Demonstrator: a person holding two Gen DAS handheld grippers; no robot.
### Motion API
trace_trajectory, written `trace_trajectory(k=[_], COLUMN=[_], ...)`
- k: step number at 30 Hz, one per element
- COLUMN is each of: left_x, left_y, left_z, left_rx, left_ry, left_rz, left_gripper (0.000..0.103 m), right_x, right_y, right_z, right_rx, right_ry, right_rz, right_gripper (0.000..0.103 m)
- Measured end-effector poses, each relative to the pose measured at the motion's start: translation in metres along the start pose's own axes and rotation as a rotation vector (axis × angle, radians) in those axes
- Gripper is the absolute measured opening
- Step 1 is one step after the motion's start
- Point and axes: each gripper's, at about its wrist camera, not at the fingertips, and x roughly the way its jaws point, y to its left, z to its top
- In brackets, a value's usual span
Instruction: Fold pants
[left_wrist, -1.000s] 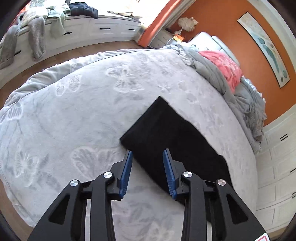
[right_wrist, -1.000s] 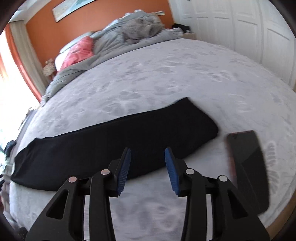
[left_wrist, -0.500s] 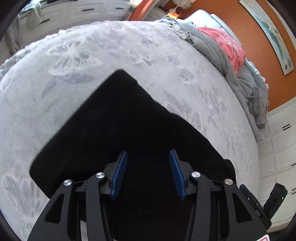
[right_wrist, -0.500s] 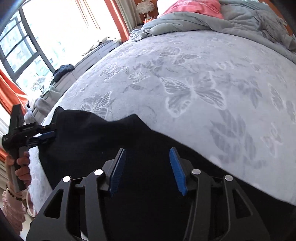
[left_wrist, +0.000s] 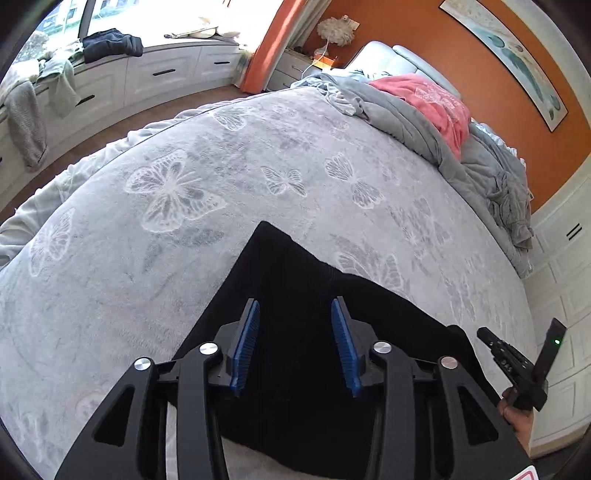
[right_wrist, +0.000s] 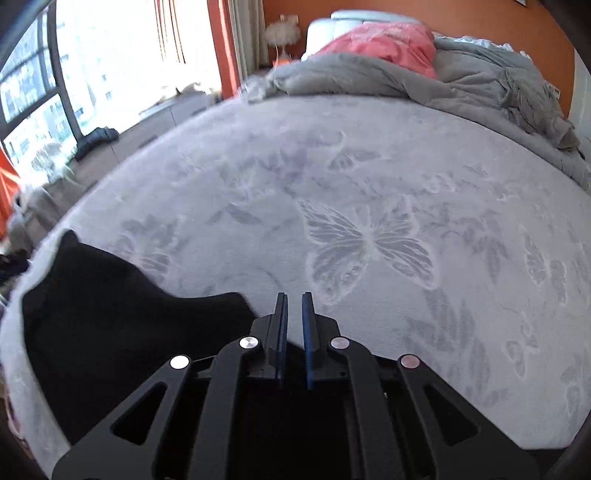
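The black pants (left_wrist: 295, 295) lie flat on the grey butterfly bedspread (left_wrist: 166, 192). My left gripper (left_wrist: 295, 302) hovers over their near part. Its jaws are opening, with only cloth below them and nothing pinched. At the right edge of the left wrist view a hand holds my right gripper (left_wrist: 484, 332), whose tip meets the pants' right edge. In the right wrist view the pants (right_wrist: 129, 314) spread to the left and run under my right gripper (right_wrist: 293, 295). Its blue pads stand almost together at the cloth's edge, apparently pinching it.
Crumpled grey bedding (left_wrist: 424, 122) and a pink cloth (left_wrist: 436, 99) are heaped at the head of the bed by the orange wall. White drawers (left_wrist: 155, 74) with clothes draped on them line the window side. White cabinets (left_wrist: 561, 280) stand past the bed's right edge.
My right gripper swung from the phone end along the pants, stopped at their edge, and its jaws went from wide apart to shut. My left gripper shifted over the pants and widened slightly.
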Motion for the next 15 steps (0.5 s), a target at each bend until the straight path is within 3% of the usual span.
trace_trajectory(k=[1, 3, 6, 8, 10, 11, 13, 15], left_x=[-0.002, -0.001, 0.006, 0.001, -0.014, -0.021, -0.032, -0.034], left_y=[0.003, 0.008, 0.014, 0.021, 0.03, 0.034, 0.05, 0.064], left_z=[-0.005, -0.018, -0.036, -0.042, -0.041, -0.039, -0.039, -0.044], left_rx=[-0.001, 0.0, -0.013, -0.047, -0.072, -0.077, -0.121, -0.18], left_ry=[0.008, 0.024, 0.08, 0.077, 0.057, 0.053, 0.041, 0.053], left_rz=[-0.001, -0.005, -0.005, -0.028, -0.054, -0.057, -0.06, -0.099], left_gripper=[0.05, 0.05, 0.05, 0.05, 0.052, 0.055, 0.071, 0.073], right_x=[-0.014, -0.022, 0.002, 0.04, 0.041, 0.033, 0.01, -0.005], right_y=[0.007, 0.032, 0.069, 0.082, 0.08, 0.078, 0.082, 0.084], right_z=[-0.01, -0.029, -0.051, -0.057, -0.047, -0.042, -0.039, -0.047], right_rx=[-0.005, -0.069, -0.118, -0.167, -0.105, -0.056, -0.056, -0.063], right_ry=[0.007, 0.024, 0.106, 0.15, 0.12, 0.106, 0.054, 0.054], right_rz=[0.061, 0.103, 0.148, 0.065, 0.076, 0.102, 0.121, 0.131], right_gripper=[0.008, 0.008, 0.007, 0.003, 0.004, 0.009, 0.009, 0.01])
